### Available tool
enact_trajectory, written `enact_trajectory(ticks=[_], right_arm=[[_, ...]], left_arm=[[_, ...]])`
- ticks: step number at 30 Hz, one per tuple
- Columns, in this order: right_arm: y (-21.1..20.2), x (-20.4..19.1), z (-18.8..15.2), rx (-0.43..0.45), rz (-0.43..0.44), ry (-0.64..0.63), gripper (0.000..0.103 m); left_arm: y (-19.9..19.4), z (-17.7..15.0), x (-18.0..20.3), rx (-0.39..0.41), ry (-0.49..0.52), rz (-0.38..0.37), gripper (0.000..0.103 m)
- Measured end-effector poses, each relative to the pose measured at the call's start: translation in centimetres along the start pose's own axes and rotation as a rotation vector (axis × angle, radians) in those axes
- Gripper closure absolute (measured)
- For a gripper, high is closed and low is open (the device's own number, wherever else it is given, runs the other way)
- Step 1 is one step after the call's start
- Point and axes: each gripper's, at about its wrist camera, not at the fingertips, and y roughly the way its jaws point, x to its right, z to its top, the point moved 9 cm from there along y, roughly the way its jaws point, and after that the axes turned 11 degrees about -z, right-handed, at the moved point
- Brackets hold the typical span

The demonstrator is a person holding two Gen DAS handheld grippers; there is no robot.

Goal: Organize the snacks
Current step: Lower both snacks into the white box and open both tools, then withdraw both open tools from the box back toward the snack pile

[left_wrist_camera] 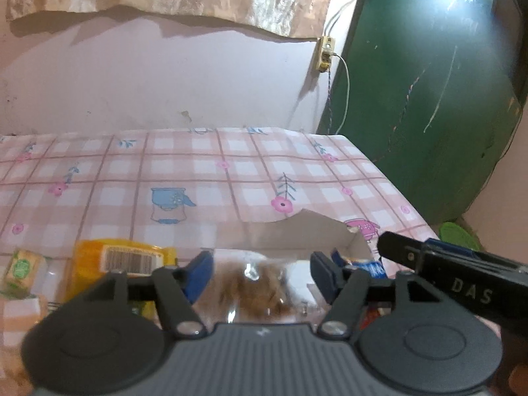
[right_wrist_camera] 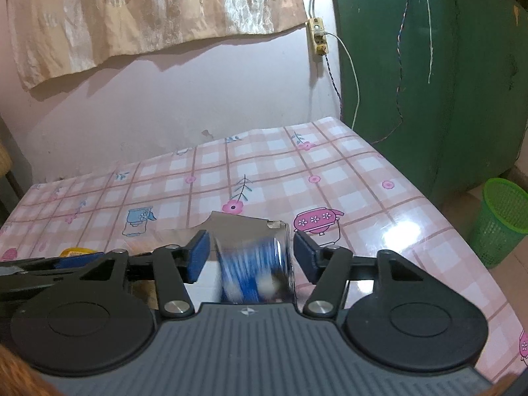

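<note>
My left gripper (left_wrist_camera: 260, 272) stands open around a clear bag of brown snacks (left_wrist_camera: 254, 293), which is blurred and lies over an open cardboard box (left_wrist_camera: 297, 227). My right gripper (right_wrist_camera: 252, 254) is open too. A blurred blue-and-white packet (right_wrist_camera: 254, 267) sits between its pads with a gap on each side, above the same box (right_wrist_camera: 237, 227). A yellow packet with a barcode (left_wrist_camera: 122, 260) and a small green-and-cream carton (left_wrist_camera: 21, 267) lie left of the box. Another blue packet (left_wrist_camera: 369, 267) shows inside it.
The table wears a pink checked cloth (right_wrist_camera: 297, 178) and ends at the right, close to a green door (right_wrist_camera: 429, 82). A green mesh basket (right_wrist_camera: 498, 221) stands on the floor. The pink wall carries a socket with hanging wires (right_wrist_camera: 318, 38).
</note>
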Motion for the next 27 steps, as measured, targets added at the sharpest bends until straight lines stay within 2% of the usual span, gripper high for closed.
enact_trajectory(ticks=[5, 9, 14, 20, 27], right_arm=[[-1.2, -0.1, 0.1, 0.017, -0.016, -0.019, 0.028], [-2.7, 0.1, -0.2, 0.030, -0.037, -0.021, 0.028], [-5.1, -0.3, -0.8, 0.041, -0.023, -0.029, 0.028], [-8.2, -1.3, -2.1, 0.051, -0.009, -0.056, 0.028], [-10.9, -2.0, -3.5, 0.047, 0.003, -0.069, 0.028]], left_arm=[[-1.4, 0.4, 0.2, 0.025, 0.014, 0.014, 0.037], [-3.1, 0.7, -0.2, 0.037, 0.030, 0.068, 0.036], [-5.6, 0.2, -0.5, 0.048, 0.057, 0.141, 0.035], [-9.0, -0.7, -0.5, 0.069, 0.080, 0.186, 0.031], [-12.4, -1.7, -1.1, 0.085, 0.073, 0.230, 0.031]])
